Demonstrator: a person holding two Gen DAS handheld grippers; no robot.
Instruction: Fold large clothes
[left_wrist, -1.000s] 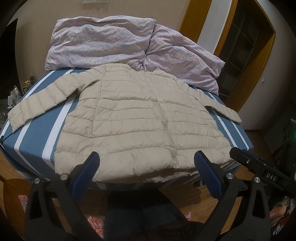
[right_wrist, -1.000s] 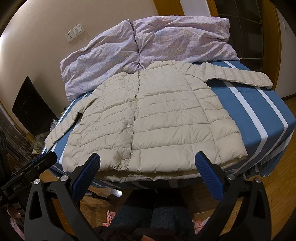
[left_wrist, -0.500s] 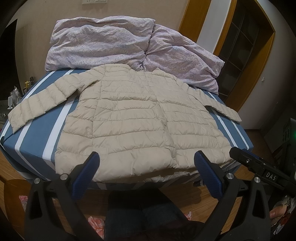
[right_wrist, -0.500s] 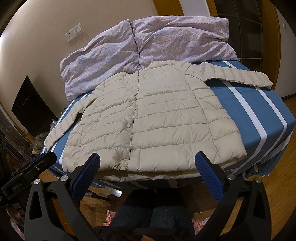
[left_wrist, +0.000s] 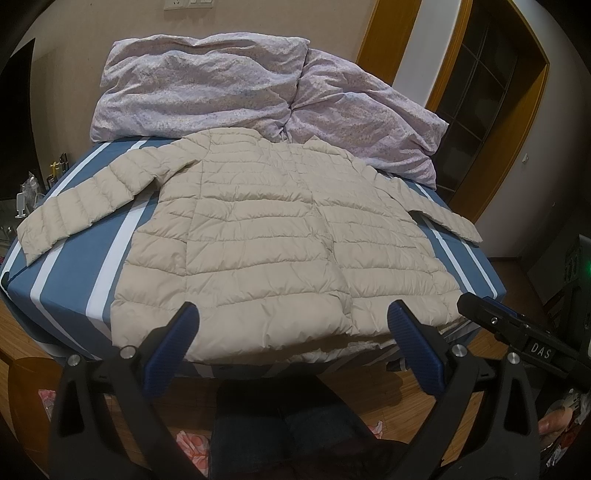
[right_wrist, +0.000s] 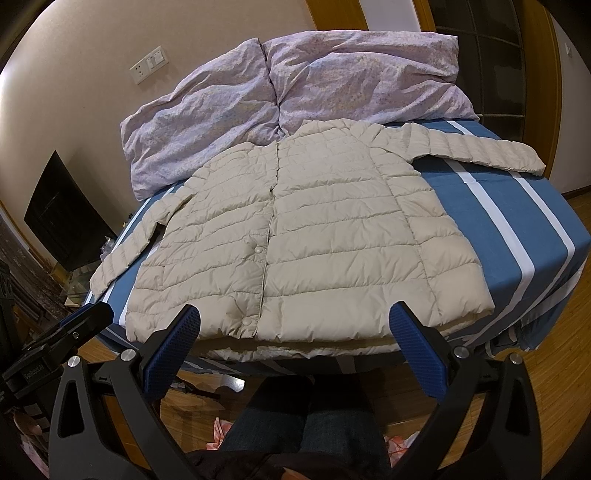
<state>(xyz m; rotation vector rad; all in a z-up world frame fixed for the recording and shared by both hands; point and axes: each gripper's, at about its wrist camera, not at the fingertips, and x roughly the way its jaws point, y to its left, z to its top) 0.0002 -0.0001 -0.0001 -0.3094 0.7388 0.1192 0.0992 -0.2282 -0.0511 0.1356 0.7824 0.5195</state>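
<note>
A cream quilted puffer jacket lies spread flat, front up, on a bed covered in a blue sheet with white stripes; its hem sits at the near edge of the mattress, just beyond both pairs of jaws. The left gripper hovers short of that hem with its blue-padded fingers spread wide and nothing between them; the hem fills the gap ahead of the jaws without touching either pad. The right gripper is held the same way, its jaws wide apart and holding nothing; the snap-buttoned front closure runs away from just left of the midline between its fingers. One sleeve stretches out far to the left of the left jaws; the other sleeve reaches far to the right of the right jaws. Beyond the collar, well ahead of both grippers, two rumpled lilac pillows lean against the wall. Below the jaws the person's dark-trousered legs stand on a wooden floor.
</note>
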